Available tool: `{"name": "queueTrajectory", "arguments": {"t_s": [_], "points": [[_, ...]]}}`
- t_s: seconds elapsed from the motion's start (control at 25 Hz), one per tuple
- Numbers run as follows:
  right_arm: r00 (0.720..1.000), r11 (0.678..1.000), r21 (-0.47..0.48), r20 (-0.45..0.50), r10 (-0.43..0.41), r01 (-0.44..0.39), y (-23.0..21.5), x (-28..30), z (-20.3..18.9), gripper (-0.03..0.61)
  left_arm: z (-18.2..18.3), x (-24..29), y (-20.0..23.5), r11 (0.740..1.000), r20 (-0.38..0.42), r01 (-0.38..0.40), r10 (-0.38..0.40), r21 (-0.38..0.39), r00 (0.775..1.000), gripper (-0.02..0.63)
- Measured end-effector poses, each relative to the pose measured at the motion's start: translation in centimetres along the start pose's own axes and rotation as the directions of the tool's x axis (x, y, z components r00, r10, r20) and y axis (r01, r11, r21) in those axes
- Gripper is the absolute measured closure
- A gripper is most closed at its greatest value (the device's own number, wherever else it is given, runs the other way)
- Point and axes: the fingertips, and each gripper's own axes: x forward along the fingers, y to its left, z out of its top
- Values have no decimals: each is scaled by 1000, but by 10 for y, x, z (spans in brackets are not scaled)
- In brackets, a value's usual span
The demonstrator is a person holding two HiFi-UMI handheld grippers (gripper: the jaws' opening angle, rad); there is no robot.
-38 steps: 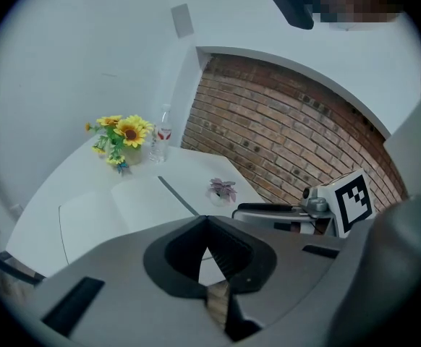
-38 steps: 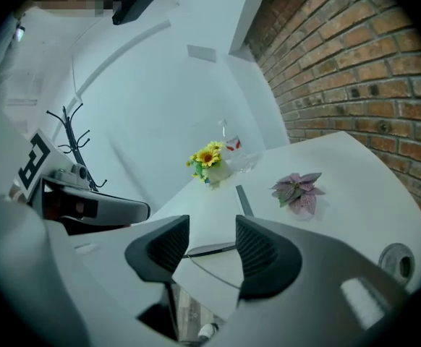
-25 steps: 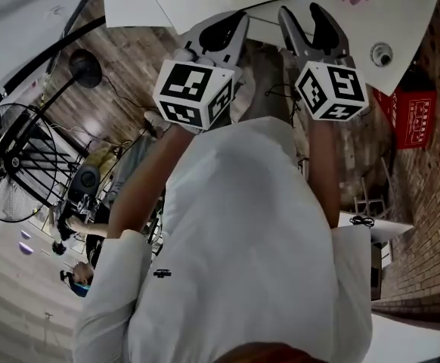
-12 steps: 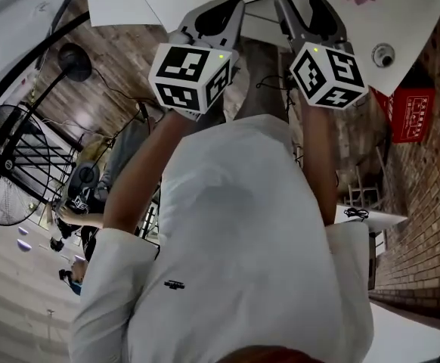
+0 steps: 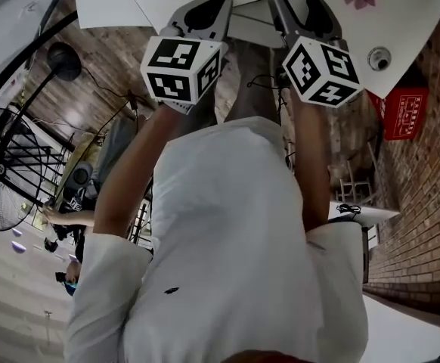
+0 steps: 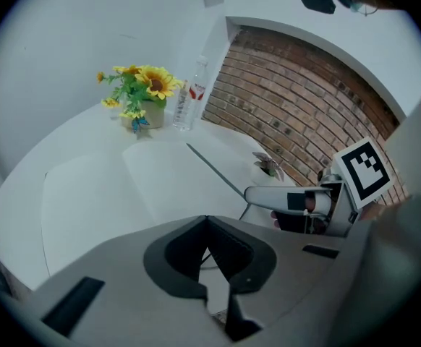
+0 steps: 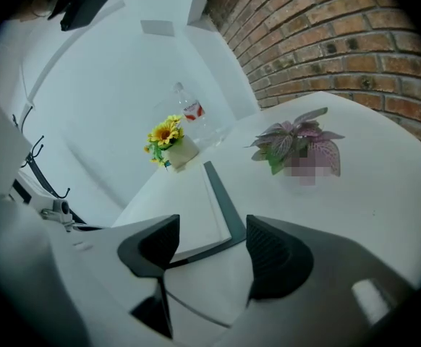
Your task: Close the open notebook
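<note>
The open notebook (image 7: 196, 204) lies flat on the white table (image 7: 370, 194), near a sunflower pot (image 7: 171, 144). The right gripper (image 7: 210, 231) has just been opening; its jaws stand wide apart, and the notebook's near corner shows in the gap, untouched. The left gripper (image 6: 207, 223) is clenched on nothing.

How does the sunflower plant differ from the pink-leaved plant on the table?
The sunflower plant carries yellow blooms over green leaves; the pink-leaved plant shows no flowers, only pink-veined foliage. The sunflower plant stands past the far end of the open notebook, beside a clear bottle; the pink-leaved plant stands to the notebook's right. Both rest on the white table.
</note>
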Motion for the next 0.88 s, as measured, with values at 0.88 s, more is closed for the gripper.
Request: {"name": "queueTrajectory", "arguments": {"t_s": [0.88], "points": [[996,998,-33,-79,-53,50,-5,15,-7,278,-15,27,9,999,-80,23,-25,-31,996,604]]}}
